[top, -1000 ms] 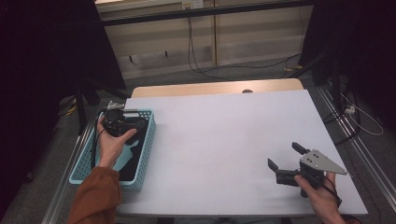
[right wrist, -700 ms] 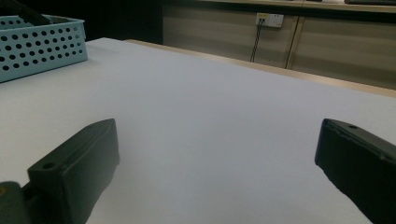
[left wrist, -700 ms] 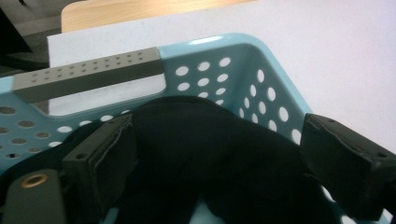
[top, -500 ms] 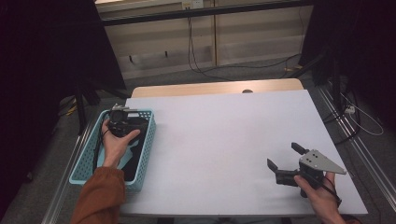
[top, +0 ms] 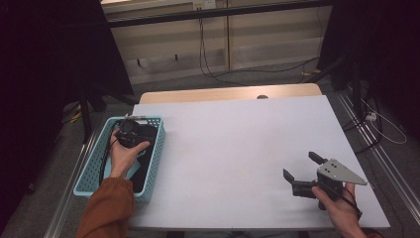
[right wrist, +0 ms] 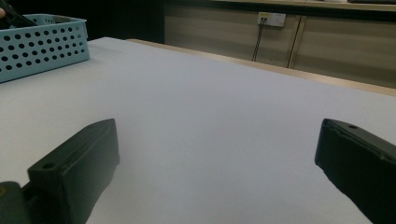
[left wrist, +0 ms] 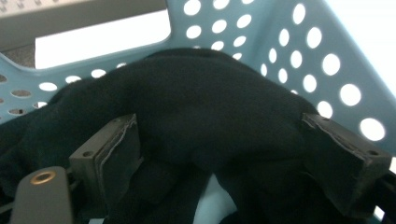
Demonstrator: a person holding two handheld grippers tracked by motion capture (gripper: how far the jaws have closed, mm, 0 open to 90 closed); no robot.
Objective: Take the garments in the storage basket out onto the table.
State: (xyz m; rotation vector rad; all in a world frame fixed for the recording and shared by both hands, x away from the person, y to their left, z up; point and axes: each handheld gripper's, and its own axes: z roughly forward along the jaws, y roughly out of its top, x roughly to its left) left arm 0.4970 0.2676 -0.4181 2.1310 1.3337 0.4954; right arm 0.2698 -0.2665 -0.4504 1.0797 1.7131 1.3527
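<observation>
Down in the basket (top: 94, 163), left gripper (left wrist: 224, 158) released astride black cloth (left wrist: 196, 102) bunched without clear axis.

A basket (top: 156, 148) is set at the table's (top: 237, 148) left edge; cloth (left wrist: 196, 107) is held in it.

One basket (top: 152, 163) — one black cloth (left wrist: 201, 107)
</observation>
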